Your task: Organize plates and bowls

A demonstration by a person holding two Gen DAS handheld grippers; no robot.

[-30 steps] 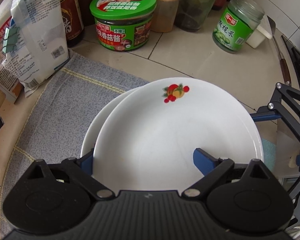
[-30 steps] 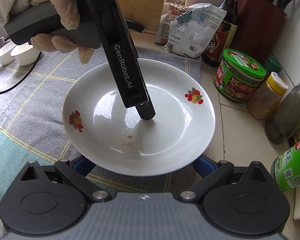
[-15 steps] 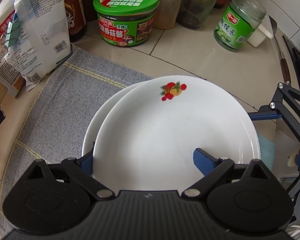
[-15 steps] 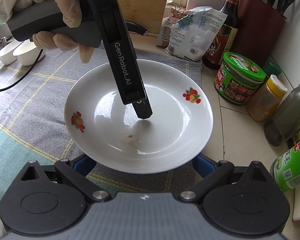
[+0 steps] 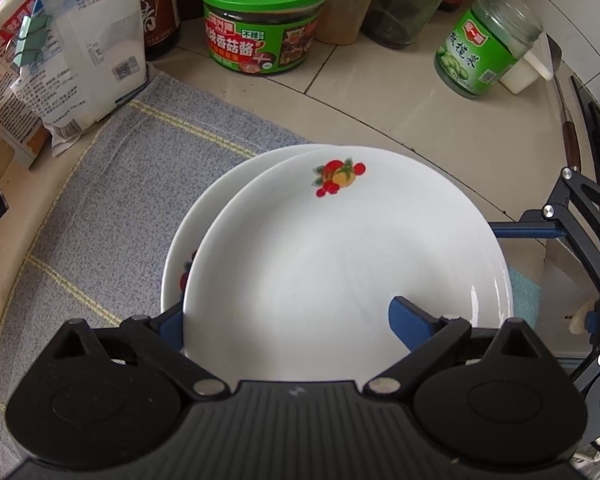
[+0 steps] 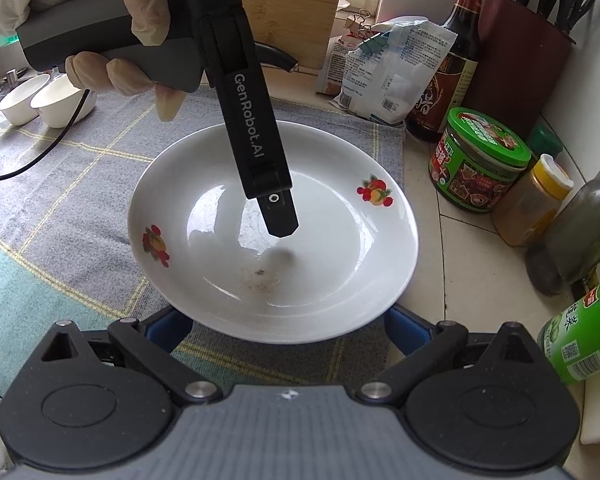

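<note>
A white plate with fruit prints (image 5: 340, 256) lies on top of a second white plate (image 5: 188, 232) on the grey cloth (image 5: 112, 208). My left gripper (image 5: 288, 320) is open, one blue finger (image 5: 412, 320) over the top plate and the other (image 5: 170, 320) outside its rim, raised a little above it. In the right wrist view the top plate (image 6: 320, 240) fills the middle, with the left gripper's finger (image 6: 278, 216) hovering over it. My right gripper (image 6: 288, 328) is open, its blue fingers (image 6: 404, 330) wide apart under the plate's near rim.
Jars, bottles and a green-lidded tin (image 5: 260, 16) stand at the back of the counter, with food bags (image 5: 88, 40) at the left. A green-labelled jar (image 5: 484, 40) and a knife (image 5: 568, 120) are at the right. White bowls (image 6: 60, 96) sit far left on the cloth.
My left gripper has lifted and drawn back from the top plate; its finger no longer touches the plate's middle. The plates and right gripper have stayed put.
</note>
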